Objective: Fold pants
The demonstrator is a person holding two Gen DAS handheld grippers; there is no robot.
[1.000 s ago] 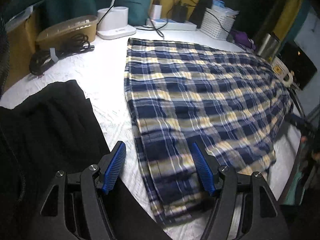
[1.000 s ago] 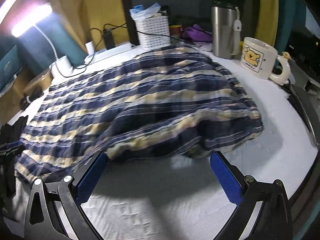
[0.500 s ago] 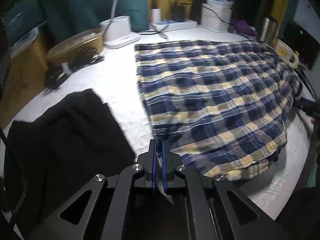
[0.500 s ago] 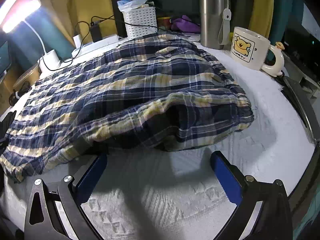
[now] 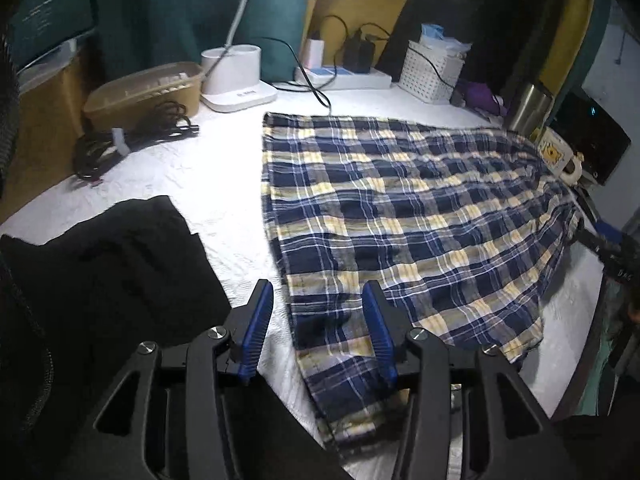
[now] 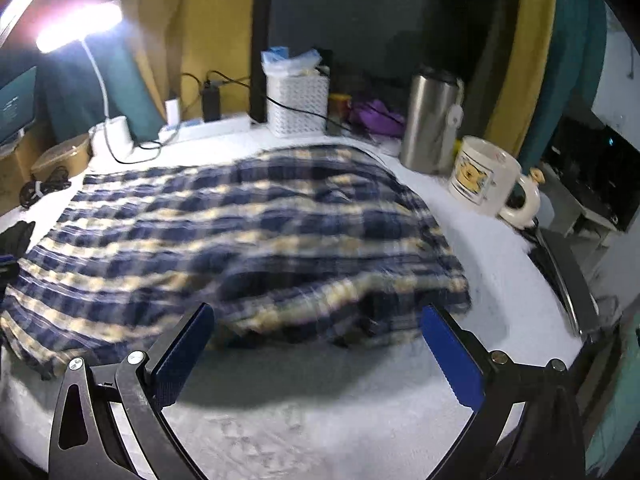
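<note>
With the left tool (image 5: 318, 320) opening over the plaid pants' (image 5: 400, 216) hem and the right tool (image 6: 316, 344) released, a one-layer pinch risks skewing the fold toward the mug (image 6: 486, 178)

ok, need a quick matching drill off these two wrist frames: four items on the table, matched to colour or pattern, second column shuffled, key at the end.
Things:
1. pants
2. tumbler
3. mug
4. garment at the table's left edge

Looks:
A. bare steel
B. plain black
C. navy and yellow plaid
D. white with a yellow bear print

Pairs: 1-C, 2-A, 3-D, 4-B
</note>
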